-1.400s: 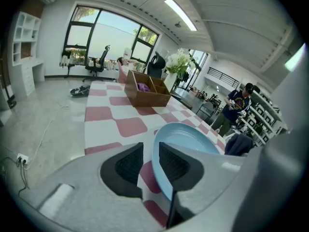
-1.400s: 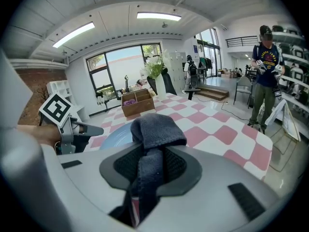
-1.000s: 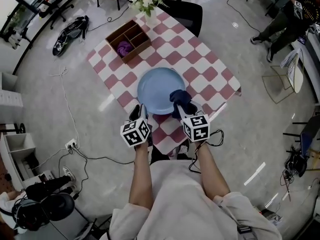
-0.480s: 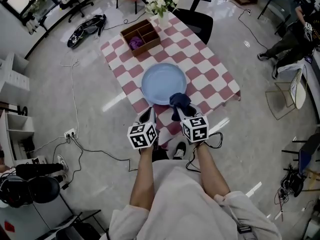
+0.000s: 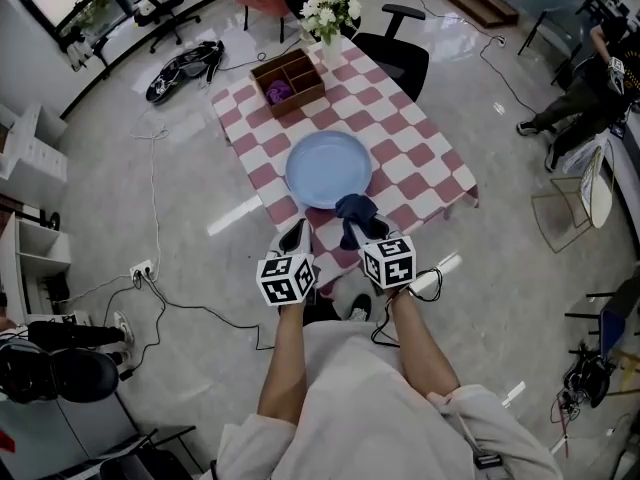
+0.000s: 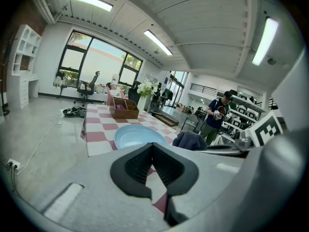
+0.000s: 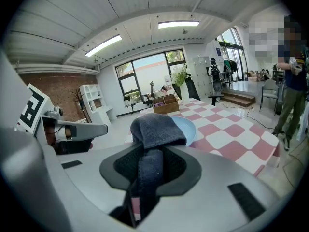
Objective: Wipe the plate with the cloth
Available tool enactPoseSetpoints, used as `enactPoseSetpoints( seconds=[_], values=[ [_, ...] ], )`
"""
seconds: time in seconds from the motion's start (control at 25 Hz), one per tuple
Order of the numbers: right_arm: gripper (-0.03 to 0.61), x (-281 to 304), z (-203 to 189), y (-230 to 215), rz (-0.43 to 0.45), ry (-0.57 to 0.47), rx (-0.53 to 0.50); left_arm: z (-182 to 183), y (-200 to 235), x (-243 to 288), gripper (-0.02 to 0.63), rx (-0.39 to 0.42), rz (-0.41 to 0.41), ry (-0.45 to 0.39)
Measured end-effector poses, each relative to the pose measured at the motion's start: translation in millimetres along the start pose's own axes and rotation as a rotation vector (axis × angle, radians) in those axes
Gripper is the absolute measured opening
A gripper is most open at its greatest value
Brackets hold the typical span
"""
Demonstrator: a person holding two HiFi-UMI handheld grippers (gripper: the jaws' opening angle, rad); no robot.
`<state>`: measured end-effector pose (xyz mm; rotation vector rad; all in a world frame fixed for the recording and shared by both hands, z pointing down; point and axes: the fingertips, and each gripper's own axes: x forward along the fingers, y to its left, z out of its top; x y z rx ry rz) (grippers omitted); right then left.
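A light blue plate lies empty on the pink-and-white checked table; it also shows ahead in the left gripper view as the plate and in the right gripper view as the plate. My right gripper is shut on a dark blue cloth, just short of the plate's near rim. The cloth bunches up between and above that gripper's pads. My left gripper hovers at the table's near edge, left of the cloth. The left gripper is shut with nothing between its pads.
A wooden compartment box with something purple in it stands at the table's far corner, beside white flowers. A black chair is behind the table. Cables trail on the floor at left. A person stands far right.
Both grippers have drawn back from the plate toward the table's near edge. The cloth, which lay over the plate's near rim, has come off it in the right gripper.
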<state>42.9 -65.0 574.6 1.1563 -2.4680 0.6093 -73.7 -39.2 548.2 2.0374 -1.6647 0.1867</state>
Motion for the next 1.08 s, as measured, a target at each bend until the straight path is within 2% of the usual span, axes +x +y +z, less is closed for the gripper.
enactPoseSetpoints(
  seconds=[0.32, 1.08],
  values=[
    [0.100, -7.7, 1.8, -7.3, -0.014, -0.003, -0.009, -0.3, -9.5, 6.0, 0.009, 0.012, -0.016, 0.005],
    [0.100, -7.0, 6.1, -15.3, 0.007, -0.016, -0.023, -3.1, -13.3, 15.4, 0.009, 0.082, 0.022, 0.029]
  ],
)
